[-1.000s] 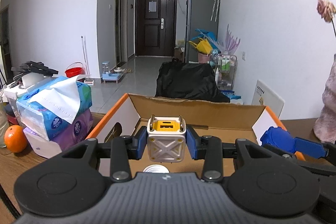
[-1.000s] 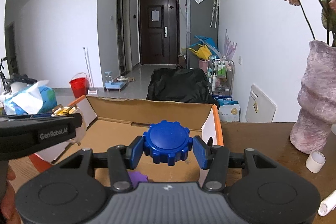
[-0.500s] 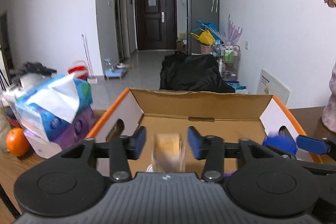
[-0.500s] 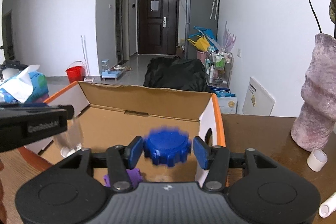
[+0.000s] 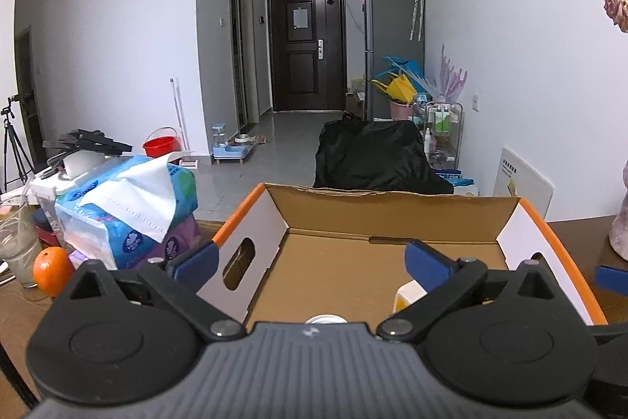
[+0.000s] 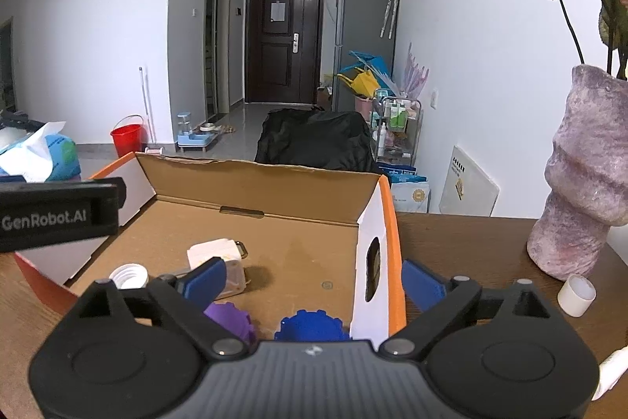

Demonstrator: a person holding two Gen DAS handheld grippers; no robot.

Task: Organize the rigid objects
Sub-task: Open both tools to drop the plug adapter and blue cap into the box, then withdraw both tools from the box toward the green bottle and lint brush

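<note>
Both tools, left [image 5: 310, 264] and right [image 6: 314, 277], hang spread apart and empty over the orange-edged cardboard box [image 6: 274, 191], where the white cube [image 6: 218, 256], blue gear-shaped cap [image 6: 310, 326], purple gear [image 6: 229, 317] and white ring [image 6: 128, 275] lie.

Inside the cardboard box [image 6: 274, 191]: blue gear [image 6: 312, 326] and purple gear [image 6: 229, 317] half hidden behind the right gripper's body; white cube [image 5: 408, 295] mostly covered by a left gripper finger [image 5: 426, 262]; white cap [image 5: 325, 319] barely peeking out.
</note>
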